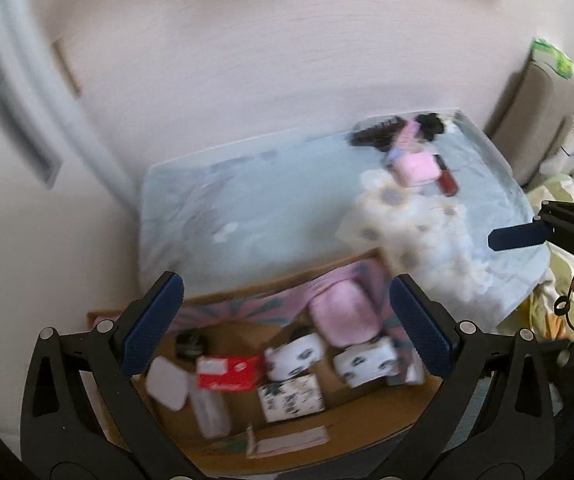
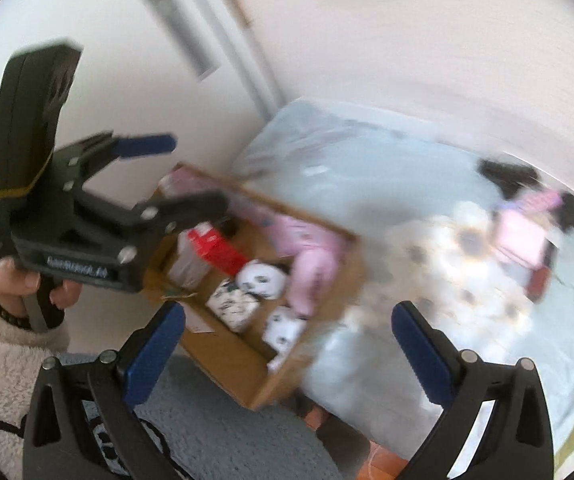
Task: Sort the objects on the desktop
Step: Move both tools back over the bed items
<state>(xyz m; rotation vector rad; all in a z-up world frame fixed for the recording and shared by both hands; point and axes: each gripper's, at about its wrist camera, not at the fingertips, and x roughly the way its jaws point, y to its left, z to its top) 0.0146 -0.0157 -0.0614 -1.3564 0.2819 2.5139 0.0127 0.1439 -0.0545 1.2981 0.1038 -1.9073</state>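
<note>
My left gripper is open and empty, held above a brown cardboard box. The box holds a red box, white panda-print items, a patterned white box and a pink pouch. My right gripper is open and empty, above the box's near edge. On the light blue table lie a pink case, a red item, a black hair item and a white flowered cloth. The pink case also shows in the right wrist view. Both views are blurred.
A white wall and door stand behind the table. A beige chair with a green packet stands at the right. The left gripper shows in the right wrist view, held by a hand in a fleecy sleeve. A grey rug lies below.
</note>
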